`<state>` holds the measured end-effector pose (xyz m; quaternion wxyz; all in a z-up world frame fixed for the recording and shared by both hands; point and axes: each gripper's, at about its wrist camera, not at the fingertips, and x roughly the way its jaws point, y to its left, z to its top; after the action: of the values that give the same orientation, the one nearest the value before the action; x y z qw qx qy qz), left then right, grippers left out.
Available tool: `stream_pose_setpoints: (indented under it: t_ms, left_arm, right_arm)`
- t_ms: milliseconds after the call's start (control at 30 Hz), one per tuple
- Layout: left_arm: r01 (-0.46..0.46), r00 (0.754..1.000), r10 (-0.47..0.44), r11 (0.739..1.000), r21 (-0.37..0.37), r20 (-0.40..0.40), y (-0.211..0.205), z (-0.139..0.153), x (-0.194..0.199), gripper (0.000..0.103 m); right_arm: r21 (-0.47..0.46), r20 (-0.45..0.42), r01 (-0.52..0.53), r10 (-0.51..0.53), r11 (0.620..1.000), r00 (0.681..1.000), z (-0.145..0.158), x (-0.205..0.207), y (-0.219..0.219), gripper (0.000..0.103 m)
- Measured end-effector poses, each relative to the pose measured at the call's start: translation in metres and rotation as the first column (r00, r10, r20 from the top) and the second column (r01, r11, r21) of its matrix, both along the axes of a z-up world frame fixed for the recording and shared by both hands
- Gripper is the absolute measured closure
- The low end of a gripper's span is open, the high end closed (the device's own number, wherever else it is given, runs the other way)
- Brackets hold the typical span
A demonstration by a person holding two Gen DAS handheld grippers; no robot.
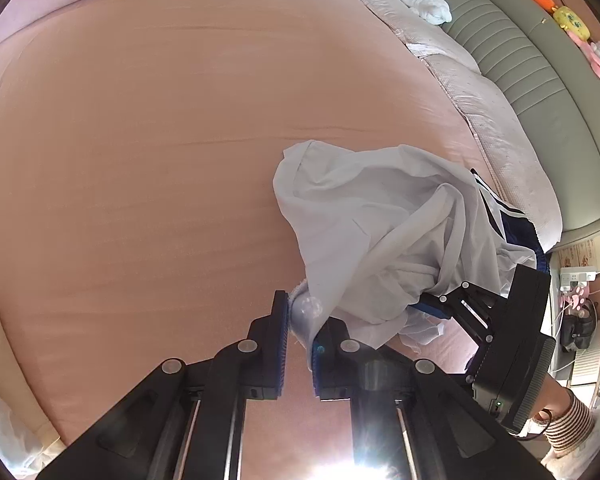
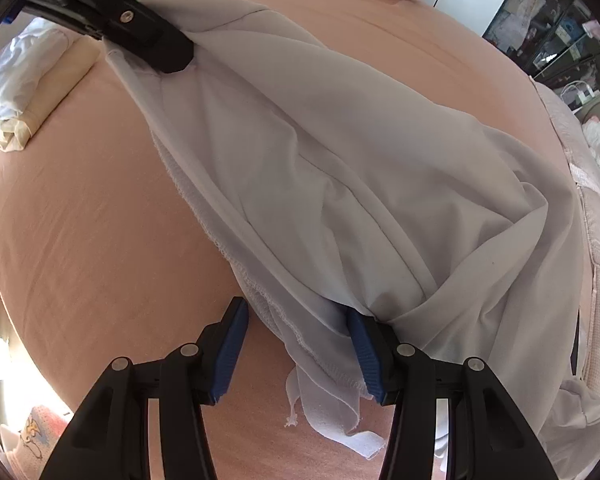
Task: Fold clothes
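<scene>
My left gripper point(image 1: 300, 316) was clamped nearly shut on the hem of a white garment point(image 1: 380, 232), its blue pads pinching a bunched edge of the cloth, with a small clear bulge of something I could not identify showing between the fingers. From there the garment ran up and to the right across the pink bedsheet point(image 1: 140, 160), rumpled and folded over itself, with a dark blue and white striped trim point(image 1: 504, 220) peeking out at its far side.

My right gripper point(image 2: 296, 320) stood about half open. In its own view a stitched edge of the white garment point(image 2: 320, 160) hung down between the blue pads point(image 2: 232, 356), lying against the right-hand pad while the left-hand pad stood apart from it; I could not tell for certain whether the cloth was truly gripped or only draped there. In the left wrist view that same gripper point(image 1: 440, 308) sat under the lower right of the cloth, and a striped sleeve point(image 1: 568, 420) showed behind it.

In the right wrist view my left gripper point(image 2: 168, 60) appeared at the upper left, biting the far corner of the garment, so the cloth stretched diagonally between the two tools over the pink bedsheet point(image 2: 80, 240). A folded stack of white and cream cloth point(image 2: 32, 92) lay on the bed beside it. A grey-green padded headboard point(image 1: 520, 60) curved along the edge, with plush toys point(image 1: 568, 20) lined on top.
</scene>
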<state>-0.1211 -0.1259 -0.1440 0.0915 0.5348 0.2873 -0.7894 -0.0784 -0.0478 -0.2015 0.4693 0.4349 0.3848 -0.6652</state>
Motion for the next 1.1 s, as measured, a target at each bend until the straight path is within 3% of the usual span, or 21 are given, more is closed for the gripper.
stream_pose_setpoints:
  t_ms: [133,300,533,700,733,800,867,900,967,1000,1100]
  left_arm:
    - [0.001,1.000,-0.001,1.000,0.006,0.004,0.000,0.003,0.002,0.095]
    - [-0.006,1.000,0.006,0.999,0.041,-0.005,-0.003,0.009,0.002,0.095]
    - [0.010,1.000,-0.010,1.000,-0.026,0.001,0.000,0.014,0.002,0.095]
    - [0.004,1.000,-0.003,0.998,-0.061,0.014,-0.001,0.018,0.001,0.095]
    - [-0.009,1.000,0.010,0.999,-0.051,0.015,-0.003,0.019,0.001,0.095]
    - [-0.049,0.998,0.049,0.999,0.023,-0.036,-0.011,0.022,0.004,0.095]
    - [-0.092,0.987,0.107,0.988,0.121,-0.123,-0.021,0.029,0.010,0.092]
    - [-0.109,0.980,0.131,0.984,0.143,-0.151,-0.024,0.032,0.014,0.085]
    - [-0.121,0.978,0.137,0.987,0.107,-0.159,-0.026,0.038,0.017,0.052]
    - [-0.118,0.980,0.129,0.990,0.074,-0.155,-0.024,0.039,0.018,0.033]
    - [-0.092,0.988,0.092,0.996,0.004,-0.127,-0.016,0.038,0.022,0.033]
  right_arm:
    - [-0.014,0.052,0.029,-0.028,0.999,0.998,-0.002,-0.005,-0.001,0.052]
    - [-0.002,0.031,0.022,-0.022,1.000,0.999,-0.006,0.000,-0.004,0.052]
    - [0.000,0.066,0.064,-0.064,0.998,0.996,-0.008,0.002,-0.013,0.053]
    - [-0.005,0.085,0.024,-0.024,1.000,0.996,-0.004,0.018,-0.022,0.085]
    - [-0.004,0.116,0.045,-0.044,0.999,0.992,-0.003,0.016,-0.025,0.086]
    - [-0.014,0.231,0.124,-0.117,0.992,0.966,-0.001,0.006,-0.032,0.088]
    - [-0.041,0.410,0.180,-0.148,0.983,0.900,-0.002,-0.007,-0.034,0.091]
    - [-0.054,0.498,0.205,-0.151,0.977,0.854,-0.002,-0.014,-0.034,0.091]
    - [-0.074,0.621,0.219,-0.127,0.973,0.774,-0.003,-0.018,-0.041,0.091]
    - [-0.081,0.632,0.223,-0.123,0.971,0.765,-0.002,-0.017,-0.045,0.091]
    - [-0.077,0.634,0.228,-0.129,0.971,0.763,-0.003,-0.016,-0.059,0.091]
